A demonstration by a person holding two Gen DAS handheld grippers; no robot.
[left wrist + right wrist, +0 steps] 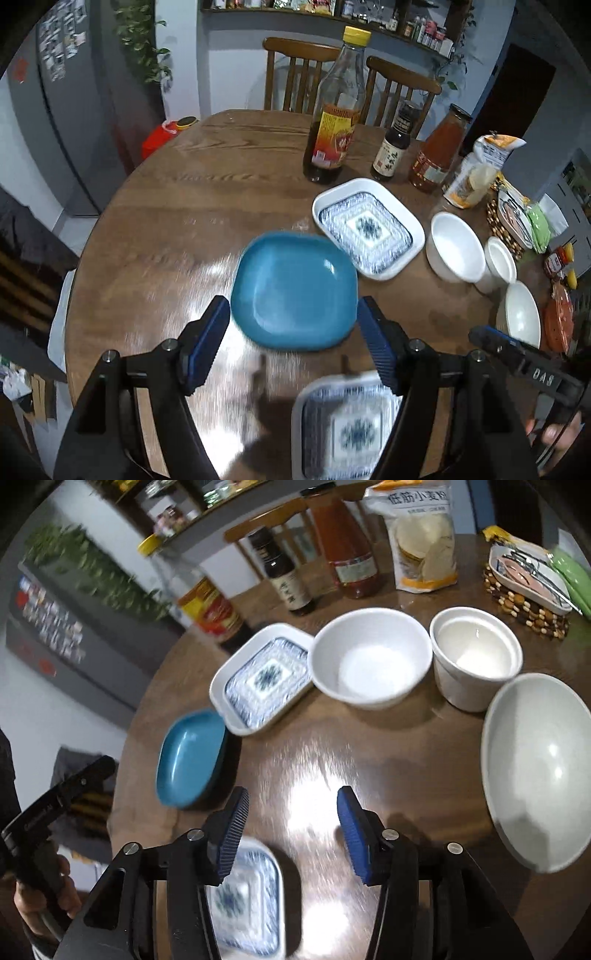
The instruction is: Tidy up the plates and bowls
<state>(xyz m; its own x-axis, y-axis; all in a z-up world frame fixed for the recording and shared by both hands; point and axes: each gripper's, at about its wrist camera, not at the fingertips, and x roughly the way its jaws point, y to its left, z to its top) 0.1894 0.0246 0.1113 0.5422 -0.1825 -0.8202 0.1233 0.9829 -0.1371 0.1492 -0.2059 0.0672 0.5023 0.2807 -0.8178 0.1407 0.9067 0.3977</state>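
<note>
Nearest, both grippers hang released over the desk (321, 760): the left gripper (293, 343) has its fingers spread with nothing between them, the right gripper (293, 834) likewise, only bare wood in the gap. Just below them a patterned dish (347, 428) lies flat at the near edge, blurred, so its exact rim is hard to judge. Beyond it the blue plate (295, 291) sits alone, its far corner just beside a white dish (369, 227) that already holds a second patterned one nested inside. To the right stand a white bowl (371, 657), a cup (476, 657) and a wide bowl (539, 771), near one another. Bottles (334, 110) line the far side. All this glazed ware looks stiff, slick, fairly heavy and breakable; a pinch across a raised rim, pads straddling the edge, seems the safest hold, lifting level.
</note>
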